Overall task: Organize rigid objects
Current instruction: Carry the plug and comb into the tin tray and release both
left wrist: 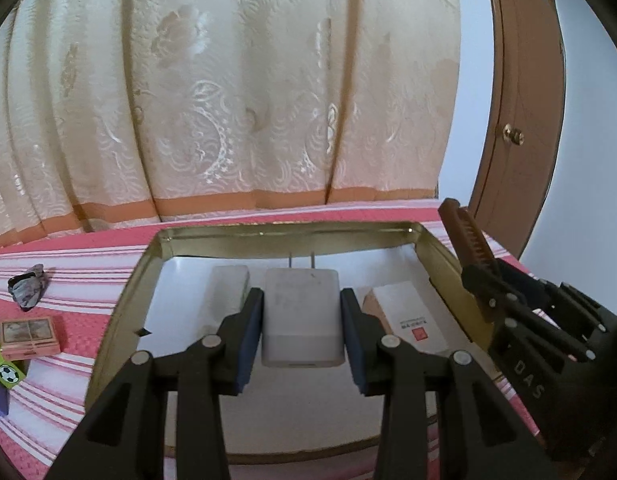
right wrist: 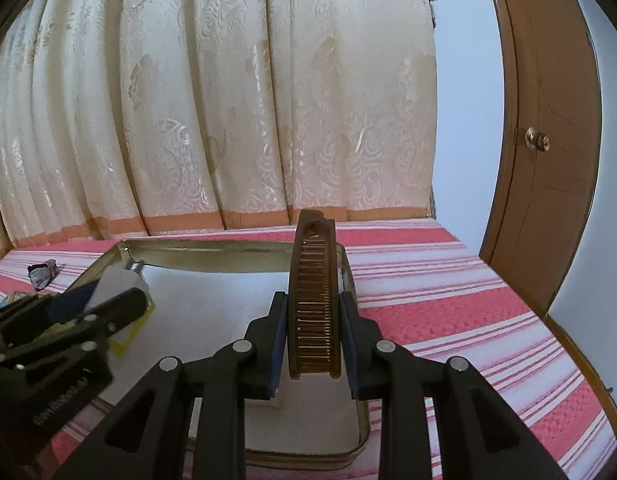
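Note:
My left gripper [left wrist: 302,336] is shut on a white plug charger [left wrist: 301,316], prongs pointing away, held over the open gold tin [left wrist: 268,236]. In the tin lie a white block [left wrist: 228,292] and a white and tan box [left wrist: 412,320]. My right gripper [right wrist: 313,344] is shut on a brown comb [right wrist: 314,292], held upright over the tin's right rim [right wrist: 346,268]. The comb [left wrist: 468,240] and right gripper [left wrist: 508,304] show at the right of the left wrist view. The left gripper [right wrist: 104,300] with the charger [right wrist: 116,280] shows at the left of the right wrist view.
The tin sits on a pink and white striped cloth [right wrist: 448,300]. Left of the tin lie a crumpled grey wrapper [left wrist: 28,286], a small pink box [left wrist: 28,336] and a green football box [left wrist: 4,368]. A cream curtain [left wrist: 228,100] hangs behind; a brown door [right wrist: 548,140] stands right.

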Action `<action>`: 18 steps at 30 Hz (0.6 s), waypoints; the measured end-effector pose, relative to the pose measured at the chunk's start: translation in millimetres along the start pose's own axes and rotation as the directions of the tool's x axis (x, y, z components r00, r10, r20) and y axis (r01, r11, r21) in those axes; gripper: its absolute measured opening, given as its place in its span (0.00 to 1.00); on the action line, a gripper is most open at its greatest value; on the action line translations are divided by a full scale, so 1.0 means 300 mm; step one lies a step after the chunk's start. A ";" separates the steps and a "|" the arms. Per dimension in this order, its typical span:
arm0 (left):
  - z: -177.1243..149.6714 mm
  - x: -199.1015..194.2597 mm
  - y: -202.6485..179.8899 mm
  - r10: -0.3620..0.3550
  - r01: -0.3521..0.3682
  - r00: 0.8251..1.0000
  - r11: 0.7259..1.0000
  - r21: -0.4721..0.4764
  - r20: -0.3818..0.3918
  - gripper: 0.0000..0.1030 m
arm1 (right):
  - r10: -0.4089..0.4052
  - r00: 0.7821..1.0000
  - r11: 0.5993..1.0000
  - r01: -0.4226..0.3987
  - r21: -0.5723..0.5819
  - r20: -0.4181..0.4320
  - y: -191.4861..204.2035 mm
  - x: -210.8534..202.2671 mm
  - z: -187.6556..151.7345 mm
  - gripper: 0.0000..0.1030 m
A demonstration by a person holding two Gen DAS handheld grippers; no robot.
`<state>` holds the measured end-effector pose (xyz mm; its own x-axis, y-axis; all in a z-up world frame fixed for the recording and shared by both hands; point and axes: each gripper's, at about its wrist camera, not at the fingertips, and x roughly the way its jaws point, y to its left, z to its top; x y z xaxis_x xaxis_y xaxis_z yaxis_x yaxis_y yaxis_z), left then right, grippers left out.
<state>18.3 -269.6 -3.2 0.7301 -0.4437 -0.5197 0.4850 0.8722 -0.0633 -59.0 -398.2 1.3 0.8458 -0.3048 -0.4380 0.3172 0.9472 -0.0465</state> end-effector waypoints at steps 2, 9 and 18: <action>-0.003 0.017 -0.002 0.005 -0.005 1.000 1.000 0.000 -0.015 0.36 | 0.001 1.000 1.000 -0.001 0.003 -0.009 -0.002 0.006 0.000 0.27; -0.008 0.050 0.002 0.045 -0.045 0.998 0.999 0.005 -0.044 0.36 | 0.008 0.999 1.000 -0.008 0.004 -0.035 0.001 0.022 -0.001 0.27; -0.005 0.074 -0.013 0.102 -0.099 0.993 0.994 0.046 -0.061 0.36 | 0.051 0.995 0.999 -0.052 -0.007 -0.086 0.024 0.050 -0.006 0.27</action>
<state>31.9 -282.4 -15.7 0.7450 -0.3392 -0.5744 0.4321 0.9014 0.0282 -44.7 -395.7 -7.1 0.8206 -0.2465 -0.5157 0.2702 0.9623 -0.0299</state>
